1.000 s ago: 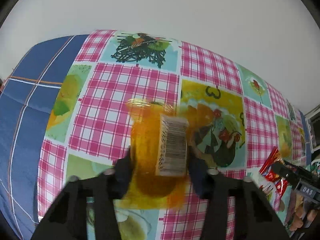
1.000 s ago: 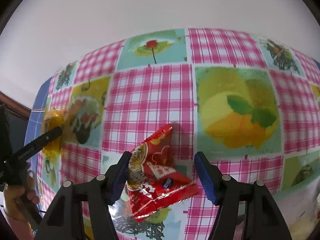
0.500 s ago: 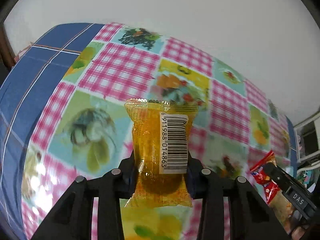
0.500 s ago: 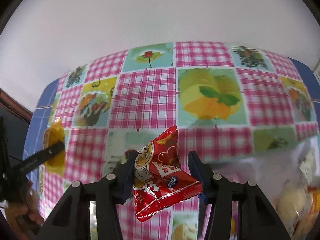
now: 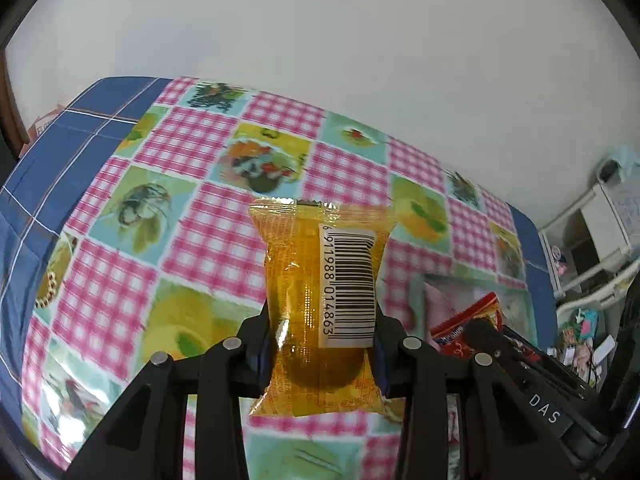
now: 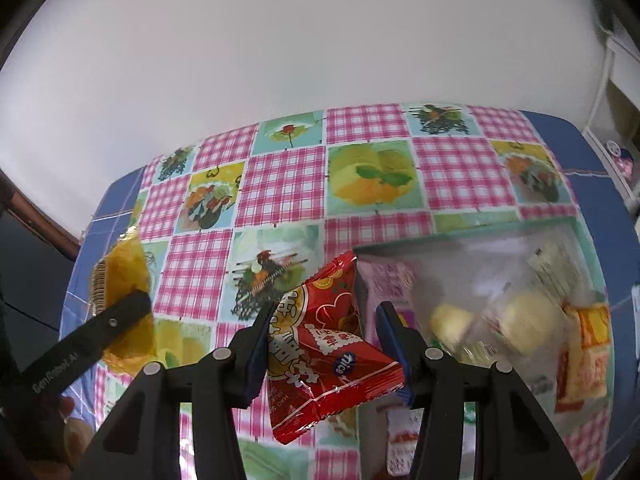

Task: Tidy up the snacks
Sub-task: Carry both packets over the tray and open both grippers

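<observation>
Both packets have risen off the checked tablecloth [image 5: 200, 248] since a second ago. At 12 o'clock of the left gripper [image 5: 320, 344], an orange packet [image 5: 316, 304] is pinched. Right gripper [image 6: 324, 344] clamps a red packet [image 6: 328, 352]; clear box [image 6: 500, 312] at 3 o'clock.

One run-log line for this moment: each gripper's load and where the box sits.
left gripper: shut on orange packet | right gripper: shut on red packet | snack box: on table, partly filled | both packets: in the air
</observation>
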A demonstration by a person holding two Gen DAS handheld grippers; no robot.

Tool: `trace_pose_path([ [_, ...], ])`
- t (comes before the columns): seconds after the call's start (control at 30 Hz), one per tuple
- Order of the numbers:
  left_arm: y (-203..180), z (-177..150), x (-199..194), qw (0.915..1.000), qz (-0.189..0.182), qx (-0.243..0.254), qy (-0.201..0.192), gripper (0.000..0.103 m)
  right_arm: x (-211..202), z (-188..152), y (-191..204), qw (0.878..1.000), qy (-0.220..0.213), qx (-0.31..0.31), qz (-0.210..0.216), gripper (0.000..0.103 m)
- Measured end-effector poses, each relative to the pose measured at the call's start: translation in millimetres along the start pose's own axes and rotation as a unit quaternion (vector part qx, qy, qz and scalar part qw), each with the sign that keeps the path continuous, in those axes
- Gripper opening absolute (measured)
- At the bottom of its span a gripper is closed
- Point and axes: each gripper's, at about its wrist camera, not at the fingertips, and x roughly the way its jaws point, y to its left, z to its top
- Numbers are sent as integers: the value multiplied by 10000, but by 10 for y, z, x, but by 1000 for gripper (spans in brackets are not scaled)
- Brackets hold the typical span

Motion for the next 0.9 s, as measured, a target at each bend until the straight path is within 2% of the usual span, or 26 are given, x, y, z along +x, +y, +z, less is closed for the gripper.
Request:
trace_pose_path([
  [0.1, -316, -174, 29, 9996, -111, 250, 112, 40, -123, -69, -214, 9998, -73, 179, -28, 53],
  [0.2, -637, -312, 53, 9980, -242, 544, 191, 40, -230, -124, -560, 9984, -142, 448, -326, 53],
  [0.43, -1494, -641, 338, 9872, -644, 1371, 504, 40, -309, -224, -1382, 9900, -70, 1081, -900, 53],
  [0.53, -1680, -718, 489, 9838, -617, 1575, 594, 40, -286, -260, -1665, 9857, -37, 1352, -1004, 53],
  [0.7, -1603, -656, 630, 9878, -369, 1397, 579, 40, -155, -284, -1857, 9833, 51, 1571, -920, 53],
  [0.8, -1506, -621, 687, 9894, -335, 1265, 626, 40, -132, -254, -1844, 9841, 18, 1584, -800, 53],
  [0.9, -1437, -629, 783, 9891, -341, 1185, 810, 40, -118, -224, -1752, 9864, 27, 1392, -879, 54],
])
